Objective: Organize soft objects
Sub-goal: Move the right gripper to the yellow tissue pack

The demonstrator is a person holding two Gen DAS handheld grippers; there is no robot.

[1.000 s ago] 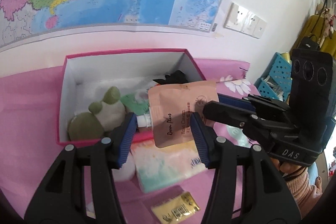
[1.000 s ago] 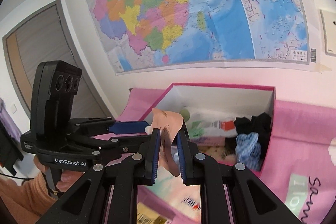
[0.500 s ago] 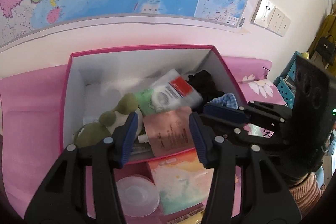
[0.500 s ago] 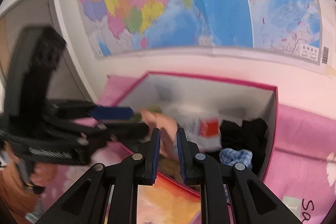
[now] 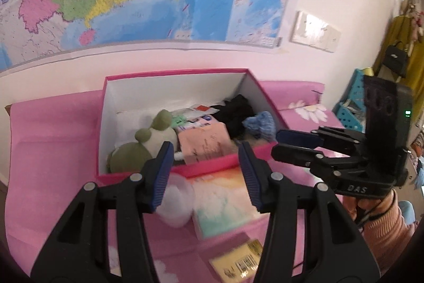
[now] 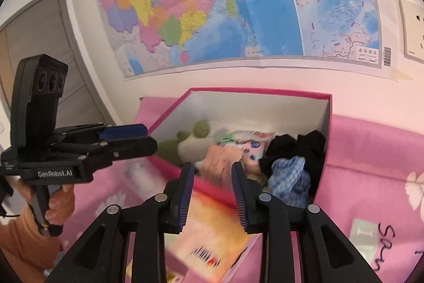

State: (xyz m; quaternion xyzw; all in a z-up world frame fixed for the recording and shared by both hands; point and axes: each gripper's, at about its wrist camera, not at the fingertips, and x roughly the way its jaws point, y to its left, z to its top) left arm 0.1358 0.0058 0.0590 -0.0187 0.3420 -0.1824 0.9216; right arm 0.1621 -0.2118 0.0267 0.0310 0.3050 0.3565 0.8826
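My right gripper (image 6: 212,184) has just been opening, jaws apart with nothing between them; the peach pouch (image 6: 221,163) lies inside the pink box (image 6: 327,129), beside the green plush (image 6: 185,145) and black cloth (image 6: 296,147). My left gripper (image 5: 205,174) hangs spread and empty just outside the box's near wall.

Big coloured wall map (image 6: 238,4) on white wall, pink cloth (image 5: 53,139) beneath, grey door (image 6: 39,44) leftward.
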